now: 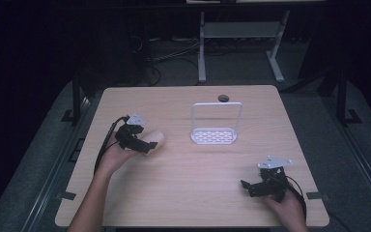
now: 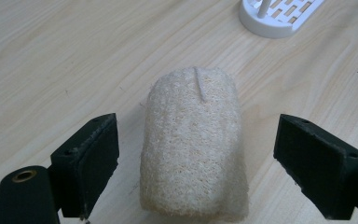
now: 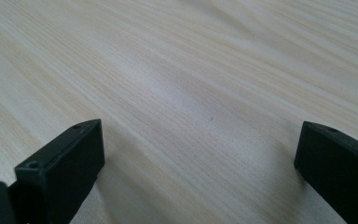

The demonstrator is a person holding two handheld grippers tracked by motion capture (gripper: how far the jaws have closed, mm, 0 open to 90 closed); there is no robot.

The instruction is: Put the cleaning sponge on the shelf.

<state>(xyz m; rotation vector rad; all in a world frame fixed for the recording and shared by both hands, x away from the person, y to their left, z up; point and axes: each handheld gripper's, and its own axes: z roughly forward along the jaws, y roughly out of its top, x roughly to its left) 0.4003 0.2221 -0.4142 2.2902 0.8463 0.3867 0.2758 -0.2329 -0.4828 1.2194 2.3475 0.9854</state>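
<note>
Two forearms entering from the near edge of a pale wooden table (image 1: 183, 188), one black two-jaw gripper in each hand. Left gripper (image 2: 196, 154) lowered on the table's left side with jaws spread wide, straddling a single beige, coarse-fibred loofah sponge (image 2: 193, 149) lying flat on the wood; a gap showing between sponge and each pad, neither visibly touching. Same left gripper (image 1: 142, 145) and sponge (image 1: 155, 140) well inside the left edge. Right gripper (image 1: 251, 188) close to the near right corner, jaws likewise spread apart, nothing between them but bare wood grain (image 3: 191, 93). One white plastic draining rack with slotted base and tall loop handle (image 1: 216, 129) standing upright past centre. Broad open tabletop between grippers and before the rack. One dark round hole (image 1: 223, 98) near the far edge.
</note>
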